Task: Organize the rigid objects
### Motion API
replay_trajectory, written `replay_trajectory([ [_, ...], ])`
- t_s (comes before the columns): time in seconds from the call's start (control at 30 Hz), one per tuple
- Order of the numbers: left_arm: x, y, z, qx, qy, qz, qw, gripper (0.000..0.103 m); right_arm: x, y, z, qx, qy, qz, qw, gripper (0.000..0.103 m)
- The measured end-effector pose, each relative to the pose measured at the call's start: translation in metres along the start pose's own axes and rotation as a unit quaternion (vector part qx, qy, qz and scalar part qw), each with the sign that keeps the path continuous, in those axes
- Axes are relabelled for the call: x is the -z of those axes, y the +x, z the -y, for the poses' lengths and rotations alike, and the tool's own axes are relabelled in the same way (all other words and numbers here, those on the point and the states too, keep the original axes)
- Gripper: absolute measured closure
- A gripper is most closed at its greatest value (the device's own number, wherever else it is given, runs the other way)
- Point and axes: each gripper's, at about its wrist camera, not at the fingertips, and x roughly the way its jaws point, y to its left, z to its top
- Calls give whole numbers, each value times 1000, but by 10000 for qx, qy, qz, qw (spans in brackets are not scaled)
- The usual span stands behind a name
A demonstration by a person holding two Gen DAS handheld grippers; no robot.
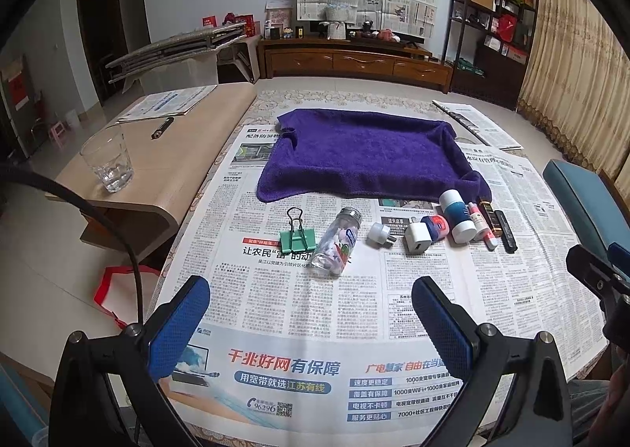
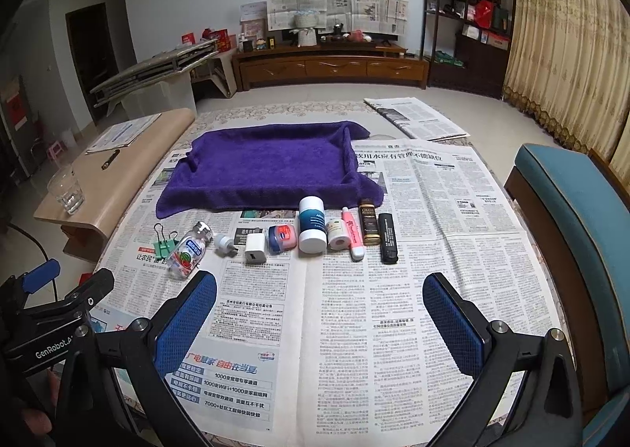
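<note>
My left gripper [image 1: 311,313] hangs agape near the green binder clip [image 1: 297,238] and candy bottle [image 1: 336,244] — I'd square on the bottle, closing gently. The right gripper [image 2: 319,313] gapes too — the row lies before the purple towel tray [image 2: 267,163].

Small items [image 2: 275,238] in a row — towel [image 2: 267,167] just behind.
</note>
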Motion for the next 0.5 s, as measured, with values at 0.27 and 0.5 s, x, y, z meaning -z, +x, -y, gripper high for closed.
replay_trajectory([
  [0.27, 0, -1, 1, 11, -5, -16, 10000, 0, 0, -1, 0, -5, 2, -7, 10000, 0],
  [0.5, 1, -1, 4, -13, 3, -4, 10000, 0, 0, -1, 1, -41, 28, 8, 10000, 0],
])
